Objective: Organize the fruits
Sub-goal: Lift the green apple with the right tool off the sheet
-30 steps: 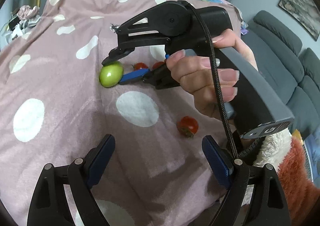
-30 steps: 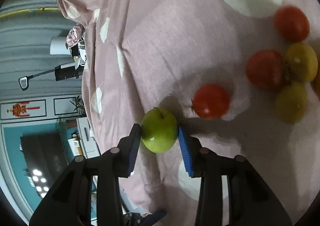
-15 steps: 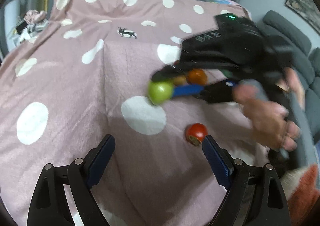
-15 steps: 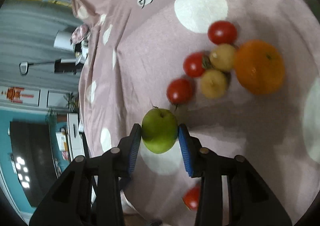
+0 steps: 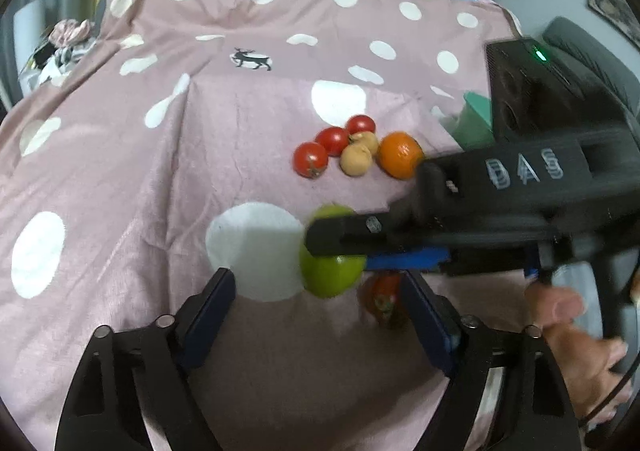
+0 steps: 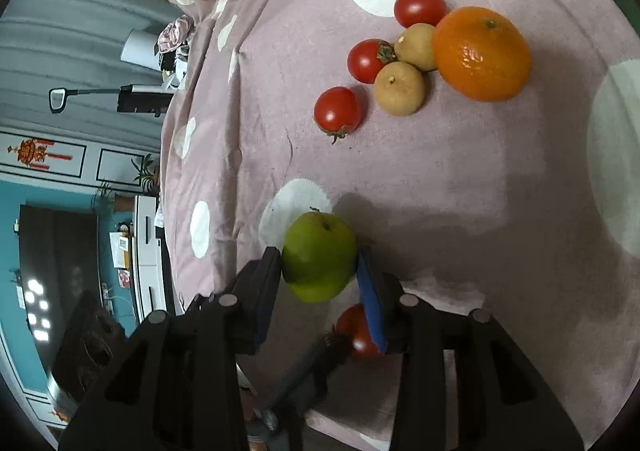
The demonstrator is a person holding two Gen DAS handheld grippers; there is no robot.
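My right gripper is shut on a green apple and holds it above the pink dotted cloth. It also shows in the left wrist view, where the apple hangs just ahead of my open, empty left gripper. A lone red tomato lies under the right gripper. Farther off sits a cluster: three red tomatoes, two tan round fruits and an orange.
A teal container stands at the cloth's right side behind the right gripper. A grey sofa is at the far right. Clutter lies beyond the cloth's left edge.
The right gripper has carried the green apple back and toward my left gripper, away from the fruit cluster. My left gripper has stayed open.
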